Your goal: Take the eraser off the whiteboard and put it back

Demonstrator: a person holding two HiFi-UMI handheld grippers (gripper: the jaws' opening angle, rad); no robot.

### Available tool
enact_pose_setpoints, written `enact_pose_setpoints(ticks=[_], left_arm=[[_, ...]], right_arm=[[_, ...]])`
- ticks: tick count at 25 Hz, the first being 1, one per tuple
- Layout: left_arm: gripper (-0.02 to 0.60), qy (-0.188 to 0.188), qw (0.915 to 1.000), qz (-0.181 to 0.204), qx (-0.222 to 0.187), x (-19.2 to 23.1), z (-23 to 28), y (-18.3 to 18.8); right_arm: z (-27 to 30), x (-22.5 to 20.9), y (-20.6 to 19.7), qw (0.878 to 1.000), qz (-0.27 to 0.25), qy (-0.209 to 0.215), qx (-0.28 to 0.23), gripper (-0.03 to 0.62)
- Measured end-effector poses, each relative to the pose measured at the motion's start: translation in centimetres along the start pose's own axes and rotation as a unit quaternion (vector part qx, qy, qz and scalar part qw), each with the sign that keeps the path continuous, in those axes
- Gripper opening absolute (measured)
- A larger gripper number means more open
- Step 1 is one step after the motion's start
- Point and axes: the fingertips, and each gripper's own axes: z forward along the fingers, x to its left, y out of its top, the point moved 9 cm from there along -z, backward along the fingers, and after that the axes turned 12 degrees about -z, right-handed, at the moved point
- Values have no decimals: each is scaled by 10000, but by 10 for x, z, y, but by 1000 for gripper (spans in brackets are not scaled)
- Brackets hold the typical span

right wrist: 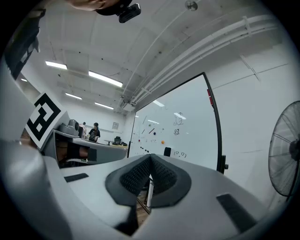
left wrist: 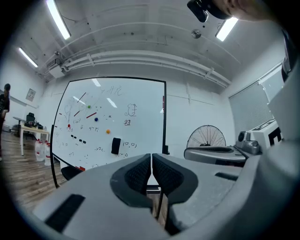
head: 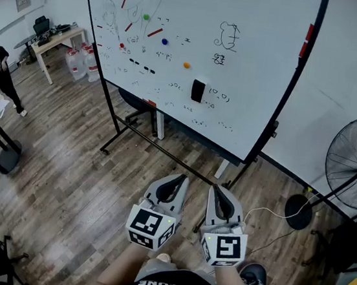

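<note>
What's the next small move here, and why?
Probably bring the right gripper forward toward the eraser, opening its jaws on the way. The eraser sits on the whiteboard, well ahead of both grippers. The right gripper and the left gripper are held low, shut and empty.

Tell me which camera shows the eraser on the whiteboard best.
The head view: the eraser sits clear and unobstructed on the whiteboard. The left gripper view also shows it, with less contrast; the right gripper view shows only a tiny dark block, seen obliquely.
</note>
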Motion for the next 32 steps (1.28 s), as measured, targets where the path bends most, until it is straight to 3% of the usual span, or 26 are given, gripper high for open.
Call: enact_pose_setpoints(ticks=[6,11,18,28,32], left_arm=[[8,-48,9998,-70,159,26,-7,0],[8,-295,9993,-77,227,36,-4,-6],[8,-366,9987,-157,327,57,14,-9],[12,-482,9983,54,319,89,78,14],[91,-497,9984,147,238,100,104,27]], right_arm=[[9,25,0,9998,156,-36,130,-2],[17,30,-7,9998,121,-97,144,-2],[42,34,-20,9998,86,-51,183,-2],[111,-3,-29,9998,-117,-158,48,-2],[138,-18,-30,9998,-57,-150,-97,-2]])
